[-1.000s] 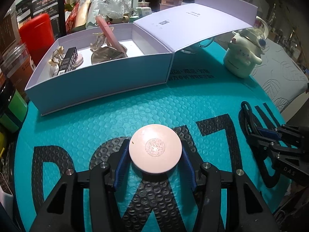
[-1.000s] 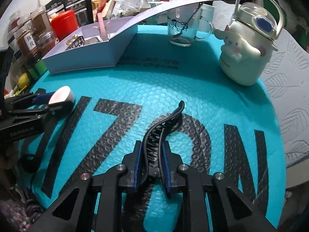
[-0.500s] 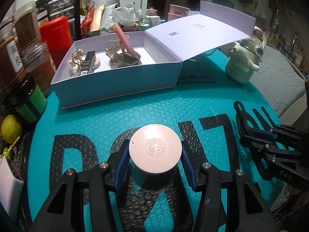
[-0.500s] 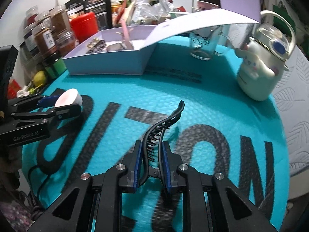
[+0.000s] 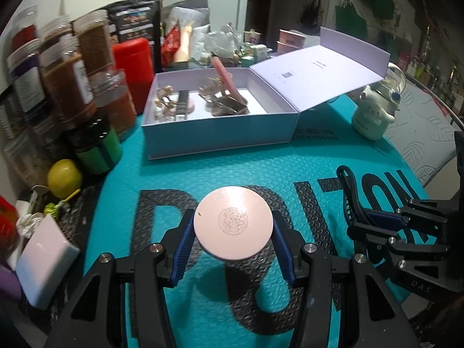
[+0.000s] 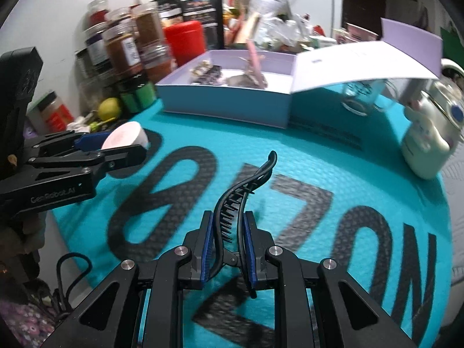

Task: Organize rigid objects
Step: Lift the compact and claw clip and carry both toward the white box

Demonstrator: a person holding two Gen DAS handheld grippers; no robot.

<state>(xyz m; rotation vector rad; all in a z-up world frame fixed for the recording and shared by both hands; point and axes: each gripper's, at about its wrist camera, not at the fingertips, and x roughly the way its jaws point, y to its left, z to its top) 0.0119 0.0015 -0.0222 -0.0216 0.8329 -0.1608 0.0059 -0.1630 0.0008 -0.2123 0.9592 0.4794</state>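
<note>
Between your left gripper's [image 5: 233,250] blue pads: pink compact [image 5: 233,226], a stiff, smooth, light disc, clamped across its rim and lifted over the teal mat [image 5: 261,171]. Slippery; keep the hold on its widest line. Right gripper [image 6: 229,249]: jaws nearly together on the black hair clip [image 6: 240,203], thin and springy, pinched near its hinge. Far centre: open box [image 5: 220,133], well apart from both.

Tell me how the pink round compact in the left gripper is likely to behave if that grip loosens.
The pink round compact is pinched only at two opposite points of its curved rim by the left gripper, so it could probably pivot or slip out. Its smooth-looking lid suggests little friction. Flat and disc-shaped, it would likely land flat on the dimpled teal mat rather than roll far.
</note>
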